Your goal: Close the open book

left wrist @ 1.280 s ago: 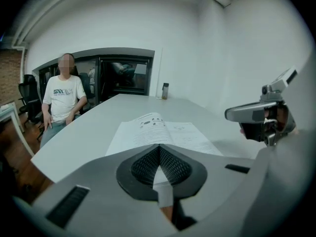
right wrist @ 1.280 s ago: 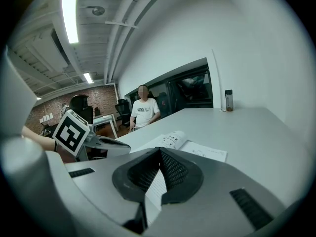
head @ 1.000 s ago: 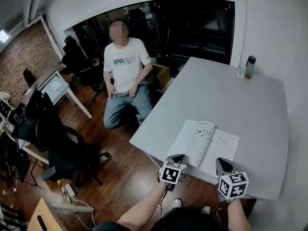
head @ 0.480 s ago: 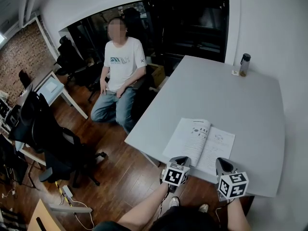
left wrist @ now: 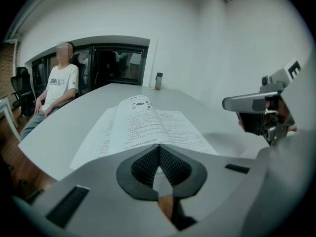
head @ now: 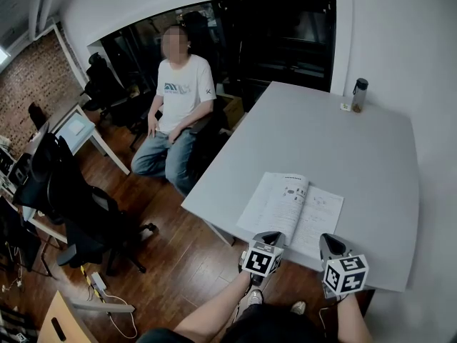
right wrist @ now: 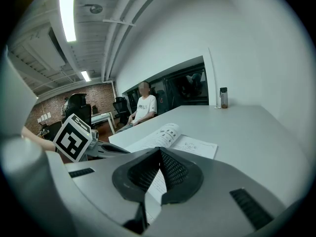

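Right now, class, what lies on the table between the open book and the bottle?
Only bare table between the book and the bottle, save a small pale item beside the bottle; the head view shows it.

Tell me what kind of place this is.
Probably an office: a big grey table with an open book, black swivel chairs beside a desk on a wooden floor, and a person seated by a dark glass partition.

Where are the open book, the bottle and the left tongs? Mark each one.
open book (head: 275,207): head view, on its left page.
bottle (head: 358,98): head view, on its body.
left tongs (left wrist: 159,147): left gripper view, where the shut tips meet.
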Demonstrator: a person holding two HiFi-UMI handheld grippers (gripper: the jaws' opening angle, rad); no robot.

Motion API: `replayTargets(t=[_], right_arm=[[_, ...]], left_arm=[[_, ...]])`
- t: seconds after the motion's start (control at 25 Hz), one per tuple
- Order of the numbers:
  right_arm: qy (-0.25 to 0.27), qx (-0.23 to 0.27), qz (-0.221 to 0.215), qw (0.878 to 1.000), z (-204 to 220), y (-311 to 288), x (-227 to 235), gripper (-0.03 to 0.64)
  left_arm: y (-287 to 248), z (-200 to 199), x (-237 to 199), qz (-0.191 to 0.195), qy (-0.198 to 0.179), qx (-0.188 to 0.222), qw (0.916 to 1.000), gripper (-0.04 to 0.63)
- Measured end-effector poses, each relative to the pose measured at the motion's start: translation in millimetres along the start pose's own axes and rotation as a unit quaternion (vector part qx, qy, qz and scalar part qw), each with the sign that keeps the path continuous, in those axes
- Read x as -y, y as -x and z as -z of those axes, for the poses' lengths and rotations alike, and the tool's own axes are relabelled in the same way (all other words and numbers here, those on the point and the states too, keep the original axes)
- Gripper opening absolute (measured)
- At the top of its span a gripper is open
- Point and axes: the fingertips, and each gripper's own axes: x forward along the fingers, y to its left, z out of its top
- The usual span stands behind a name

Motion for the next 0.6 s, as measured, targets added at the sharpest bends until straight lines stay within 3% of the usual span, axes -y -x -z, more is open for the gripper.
replayTargets(t=[0.6], right_arm=[[0.016, -0.014, -0.022, 1.0, 1.0, -12.4, -12.3, 0.003]], left_arm=[[1.3, -1.9, 10.9, 0.016, 0.004, 0.011, 0.9998, 0.005]])
